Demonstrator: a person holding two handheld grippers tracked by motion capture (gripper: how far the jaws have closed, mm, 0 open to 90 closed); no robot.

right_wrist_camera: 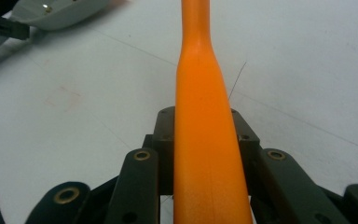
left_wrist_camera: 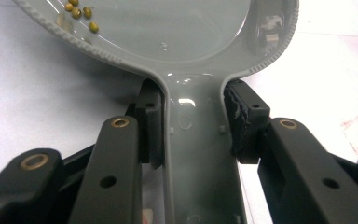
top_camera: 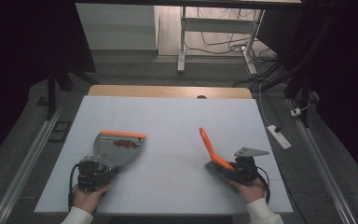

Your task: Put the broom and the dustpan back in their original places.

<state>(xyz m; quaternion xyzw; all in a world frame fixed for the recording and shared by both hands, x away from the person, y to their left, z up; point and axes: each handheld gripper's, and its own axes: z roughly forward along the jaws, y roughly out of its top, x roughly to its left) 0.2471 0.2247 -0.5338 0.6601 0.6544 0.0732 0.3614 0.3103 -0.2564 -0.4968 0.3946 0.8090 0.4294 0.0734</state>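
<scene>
The white table carries one grey dustpan with an orange front lip, lying at about 8 o'clock from the table's middle, and one orange brush handle at about 4 o'clock, well apart from the pan. The brush's head is hidden behind the hand and gripper in the high view, and in the right gripper view the handle runs off the top edge, so the bristles cannot be made out.

The left gripper sits at the pan's 7 o'clock end, jaws closed against both sides of the pan's grey handle (the pads press it from left and right). The right gripper is clamped on the thick lower end of the brush handle, which tilts up toward 11 o'clock in the high view.

Inside the pan lies a small heap of reddish bits, too blurred to count from above. In the left gripper view about five small greenish-yellow beans show at the pan's 11 o'clock corner, with more cut off by the frame's edge.
</scene>
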